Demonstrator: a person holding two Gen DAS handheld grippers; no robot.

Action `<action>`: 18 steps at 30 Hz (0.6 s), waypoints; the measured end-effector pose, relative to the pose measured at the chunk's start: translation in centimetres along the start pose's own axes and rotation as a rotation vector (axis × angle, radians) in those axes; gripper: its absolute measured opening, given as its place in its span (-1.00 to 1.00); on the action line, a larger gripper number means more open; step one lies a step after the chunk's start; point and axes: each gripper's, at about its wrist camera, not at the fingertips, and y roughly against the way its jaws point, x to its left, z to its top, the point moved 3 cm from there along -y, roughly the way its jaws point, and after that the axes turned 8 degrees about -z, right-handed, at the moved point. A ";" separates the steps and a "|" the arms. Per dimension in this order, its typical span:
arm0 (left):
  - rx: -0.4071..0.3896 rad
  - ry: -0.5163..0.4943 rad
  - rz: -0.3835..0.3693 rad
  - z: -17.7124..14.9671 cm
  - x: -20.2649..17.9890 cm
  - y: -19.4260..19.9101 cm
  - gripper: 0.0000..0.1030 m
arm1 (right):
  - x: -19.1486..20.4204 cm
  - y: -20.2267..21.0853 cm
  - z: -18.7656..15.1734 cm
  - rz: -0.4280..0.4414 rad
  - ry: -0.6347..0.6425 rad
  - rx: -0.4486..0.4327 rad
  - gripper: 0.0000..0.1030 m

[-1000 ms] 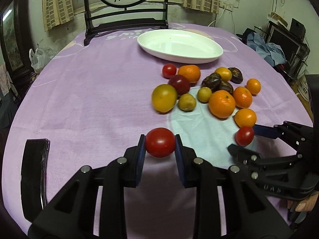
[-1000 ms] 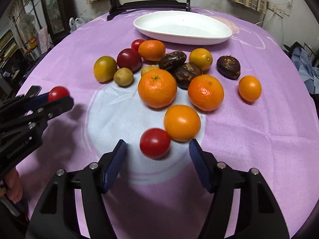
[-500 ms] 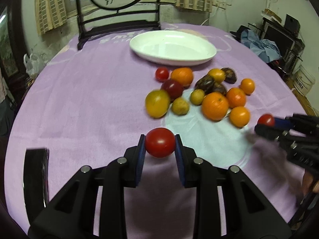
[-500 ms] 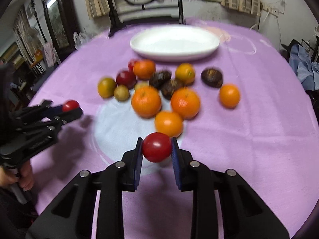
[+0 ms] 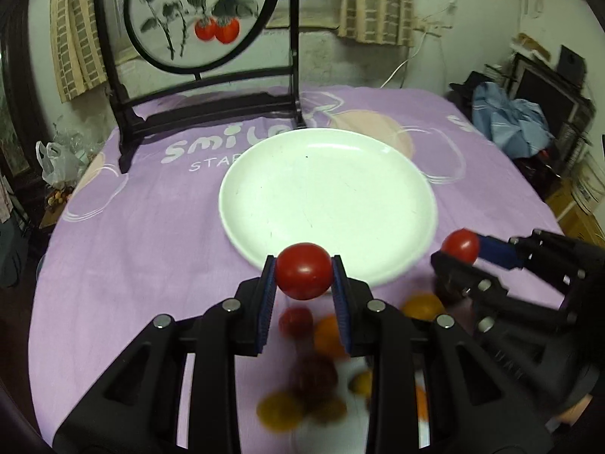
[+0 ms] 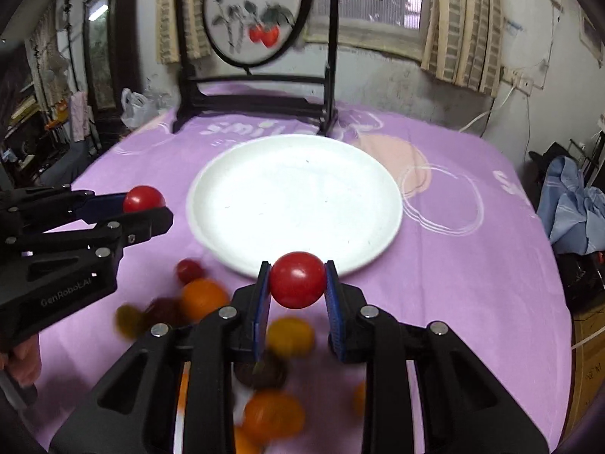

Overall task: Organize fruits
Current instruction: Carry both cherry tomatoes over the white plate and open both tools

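My left gripper (image 5: 303, 279) is shut on a red tomato (image 5: 303, 276), held in the air just before the near rim of the white plate (image 5: 325, 185). My right gripper (image 6: 297, 280) is shut on a second red tomato (image 6: 297, 279), also held at the near rim of the plate (image 6: 295, 196). Each gripper shows in the other's view: the right one (image 5: 459, 247) at the right, the left one (image 6: 145, 204) at the left. The remaining fruits, oranges (image 6: 204, 299), tomatoes and dark fruits (image 5: 314, 378), lie blurred on the purple cloth below the grippers.
A black wooden stand with a round painted screen (image 5: 200, 15) stands on the table behind the plate. The purple tablecloth (image 5: 132, 234) covers the round table. Blue cloth and clutter (image 5: 518, 125) lie beyond the right edge.
Both grippers have lifted and moved forward over the fruit pile to the plate's near rim, each still holding its tomato. One second ago the right gripper was open around its tomato.
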 end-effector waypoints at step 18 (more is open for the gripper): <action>0.012 0.025 0.040 0.8 1.6 -3.2 0.50 | -1.2 -1.7 -0.4 0.002 0.028 0.020 0.12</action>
